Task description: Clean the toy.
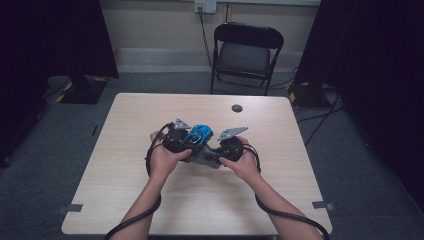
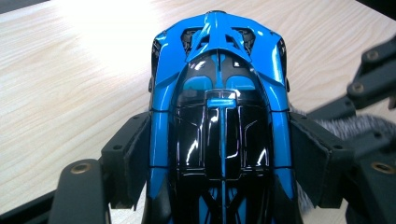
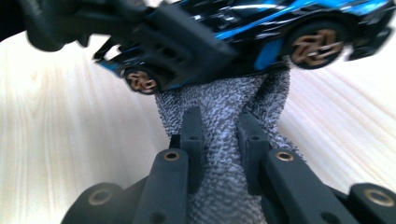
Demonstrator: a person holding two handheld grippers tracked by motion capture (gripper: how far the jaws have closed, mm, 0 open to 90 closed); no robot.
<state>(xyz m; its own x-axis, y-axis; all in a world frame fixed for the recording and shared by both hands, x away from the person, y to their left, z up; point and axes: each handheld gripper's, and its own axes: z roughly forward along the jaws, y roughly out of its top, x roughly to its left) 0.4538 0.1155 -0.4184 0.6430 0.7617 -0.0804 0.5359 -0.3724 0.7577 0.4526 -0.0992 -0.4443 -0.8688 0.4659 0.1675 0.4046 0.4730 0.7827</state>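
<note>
So the left gripper (image 2: 219, 177) has its jaws clamped on both flanks of the blue toy car (image 2: 219, 116), holding it just over the table (image 1: 150, 200) so the right gripper (image 3: 219, 140) can work underneath — its jaws are pinching a grey knit cloth (image 3: 224, 107), probably to wipe the car. The right gripper view shows the bronze wheels and the cloth against the underside; the left gripper view shows the glossy roof — the high view is too small to tell much
</note>
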